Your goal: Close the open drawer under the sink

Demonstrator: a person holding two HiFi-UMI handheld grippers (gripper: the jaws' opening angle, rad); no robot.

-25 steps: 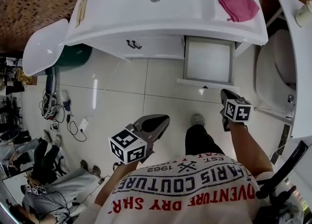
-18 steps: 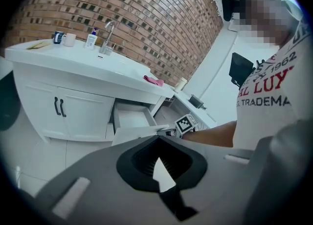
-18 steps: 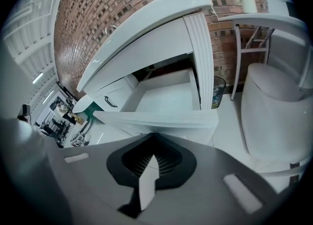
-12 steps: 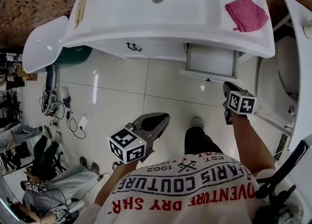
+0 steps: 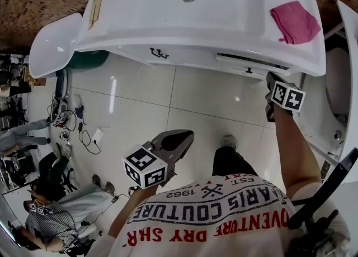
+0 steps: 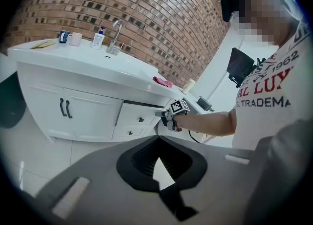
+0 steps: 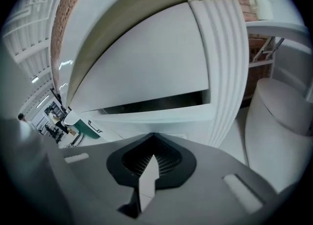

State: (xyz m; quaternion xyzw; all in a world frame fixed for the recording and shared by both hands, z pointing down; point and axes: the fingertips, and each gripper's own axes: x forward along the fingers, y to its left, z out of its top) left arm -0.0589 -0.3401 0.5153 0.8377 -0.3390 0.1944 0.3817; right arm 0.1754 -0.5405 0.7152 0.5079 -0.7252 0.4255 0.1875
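With your right gripper (image 5: 273, 81) shut and empty at the right end of the drawer (image 5: 251, 65), which stands a dark slit short of the sink cabinet (image 5: 190, 56), an off-centre shove may skew it and leave it ajar.

You can see a pink cloth (image 5: 295, 21) up top on the right, a mug (image 6: 75, 38) and a soap bottle (image 6: 99, 37) by the brick wall (image 6: 146, 18), and a green bin (image 5: 89, 60) on the floor.
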